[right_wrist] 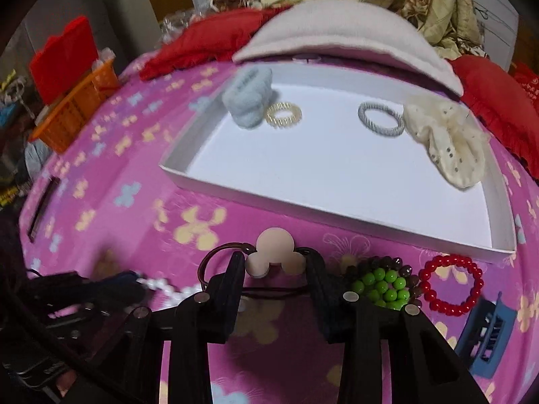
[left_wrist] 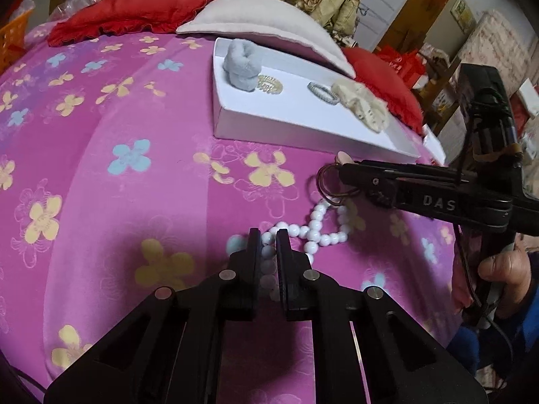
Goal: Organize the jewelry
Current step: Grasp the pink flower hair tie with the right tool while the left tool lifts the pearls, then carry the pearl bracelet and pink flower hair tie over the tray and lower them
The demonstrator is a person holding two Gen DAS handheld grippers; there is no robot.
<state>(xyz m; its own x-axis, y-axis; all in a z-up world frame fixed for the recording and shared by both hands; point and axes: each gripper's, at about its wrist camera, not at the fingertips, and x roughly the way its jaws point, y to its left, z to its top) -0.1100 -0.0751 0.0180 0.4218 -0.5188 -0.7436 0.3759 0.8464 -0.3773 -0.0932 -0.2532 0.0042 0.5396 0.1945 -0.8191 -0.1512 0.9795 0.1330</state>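
Note:
My left gripper [left_wrist: 268, 237] is shut on a white bead bracelet [left_wrist: 316, 227] that lies on the pink flowered bedspread. My right gripper [right_wrist: 276, 262] is shut on a brown hair tie with a pale three-ball charm [right_wrist: 274, 249], held above the bed in front of the white tray [right_wrist: 337, 217]; it also shows in the left wrist view [left_wrist: 340, 171]. The tray [left_wrist: 303, 131] holds a fluffy blue scrunchie [right_wrist: 249, 97], a gold coil tie [right_wrist: 283, 114], a grey coil tie [right_wrist: 380, 118] and a cream lace scrunchie [right_wrist: 444, 141].
On the bed to the right lie a green and brown bead bracelet [right_wrist: 384, 286], a red bead bracelet [right_wrist: 451, 286] and a blue claw clip [right_wrist: 488, 333]. Red cushions [left_wrist: 124, 13] and a pale pillow [right_wrist: 337, 37] lie behind the tray. An orange basket [right_wrist: 77, 104] stands at left.

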